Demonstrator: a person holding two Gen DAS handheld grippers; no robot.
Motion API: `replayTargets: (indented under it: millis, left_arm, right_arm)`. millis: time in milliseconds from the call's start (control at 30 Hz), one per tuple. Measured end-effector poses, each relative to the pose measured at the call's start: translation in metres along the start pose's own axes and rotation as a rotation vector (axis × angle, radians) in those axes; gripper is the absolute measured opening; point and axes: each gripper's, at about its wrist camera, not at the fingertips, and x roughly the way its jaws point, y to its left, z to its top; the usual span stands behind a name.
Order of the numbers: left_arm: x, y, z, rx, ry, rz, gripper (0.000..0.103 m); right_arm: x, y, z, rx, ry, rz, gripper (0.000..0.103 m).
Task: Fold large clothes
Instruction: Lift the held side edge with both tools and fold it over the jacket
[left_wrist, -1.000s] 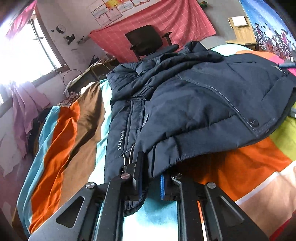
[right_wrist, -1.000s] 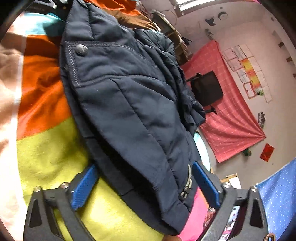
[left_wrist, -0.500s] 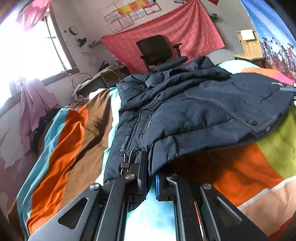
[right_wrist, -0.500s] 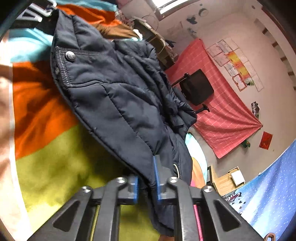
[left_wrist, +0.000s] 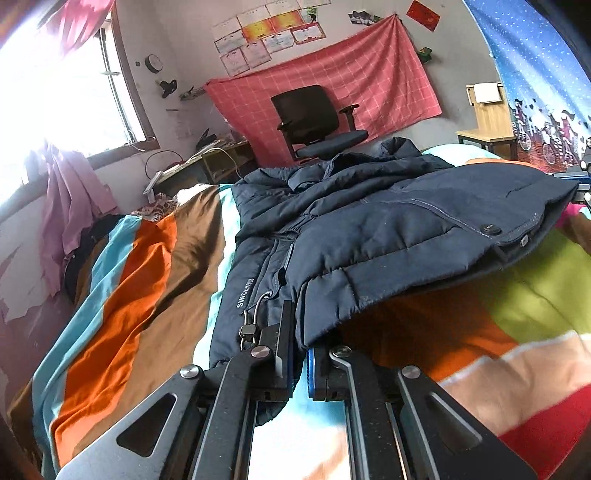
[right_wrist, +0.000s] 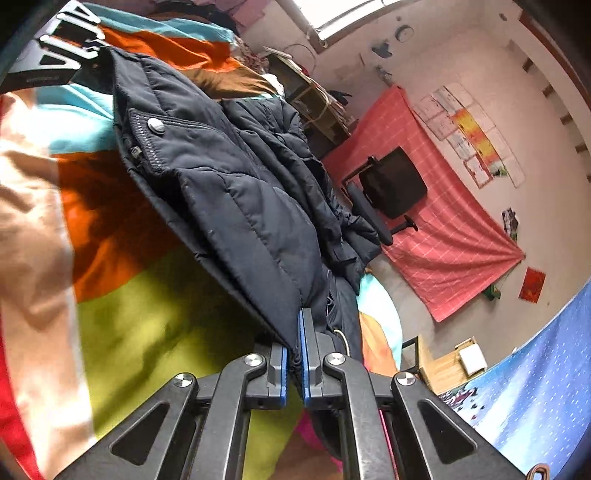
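With both tools clamped on the hem, the jacket (left_wrist: 388, 236) hangs between them above the striped bed (left_wrist: 140, 288), its far part heaped toward the top of both views near the chair (left_wrist: 314, 122). The left tool (left_wrist: 299, 354), at the bottom centre of its view, is closed tight on a padded corner just beside the zipper pull (left_wrist: 249, 325). The right tool (right_wrist: 293, 354), low in its own view, is pinched shut on the other corner, with the dark fabric rising away to the upper left. I judge the risk to be slip: the puffy hem is thick and slick, and each tool bites only a narrow edge. A quick lift could pull one corner free, or the heavy heaped part could drag the fold crooked.
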Motion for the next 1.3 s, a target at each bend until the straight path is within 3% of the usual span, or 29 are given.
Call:
replayTargets:
  millis: [233,433,600,767,933,1300]
  left_arm:
    - [-0.008,0.005,0.017,0.026,0.011,-0.04,0.004]
    - [0.003,0.027,0.075,-0.003,0.016,-0.068,0.003]
    - [0.019,0.041,0.131,0.003,0.019,-0.046,0.004]
    - [0.057,0.057,0.189,-0.003,0.043,-0.018,0.004]
    - [0.114,0.078,0.235,-0.08,0.063,-0.036,0.004]
    - [0.225,0.093,0.269,-0.117,0.048,-0.034,0.003]
  right_arm:
    - [-0.023,-0.004,-0.003,-0.031,-0.007,0.045,0.005]
    - [-0.016,-0.047,0.022,0.056,-0.04,0.093,0.005]
    - [-0.002,-0.096,0.047,0.127,-0.074,0.119,0.006]
    - [0.027,-0.15,0.076,0.242,-0.093,0.144,0.006]
    - [0.069,-0.194,0.104,0.332,-0.088,0.154,0.006]
    - [0.178,-0.252,0.135,0.423,-0.09,0.256,0.007]
